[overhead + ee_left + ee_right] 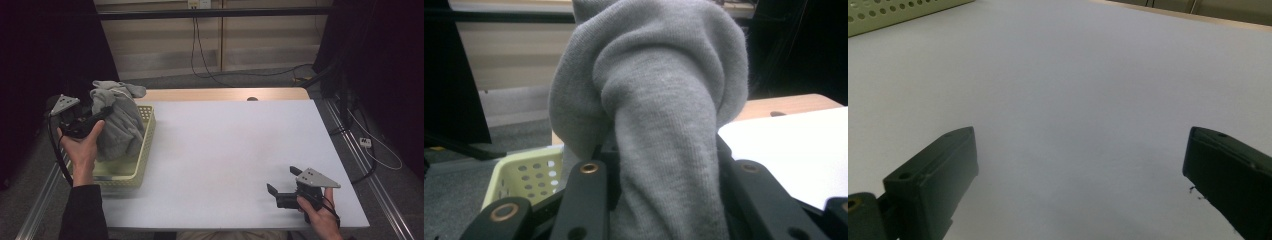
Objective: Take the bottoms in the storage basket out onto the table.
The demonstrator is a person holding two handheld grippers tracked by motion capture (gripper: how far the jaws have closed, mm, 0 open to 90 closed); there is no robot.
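The grey knitted garment [117, 120] hung bunched in a soft heap above the pale yellow perforated basket [145, 145], which stood at the left edge of the desk, close to its far left corner. Its upper folds stood well above the basket's rim while its lower part drooped down into the basket, and one loose fold trailed over toward the far side. Seen close in the left gripper view, the garment [664, 100] was a fine-ribbed grey knit, rolled into thick rounded folds, with one long fold running straight down.
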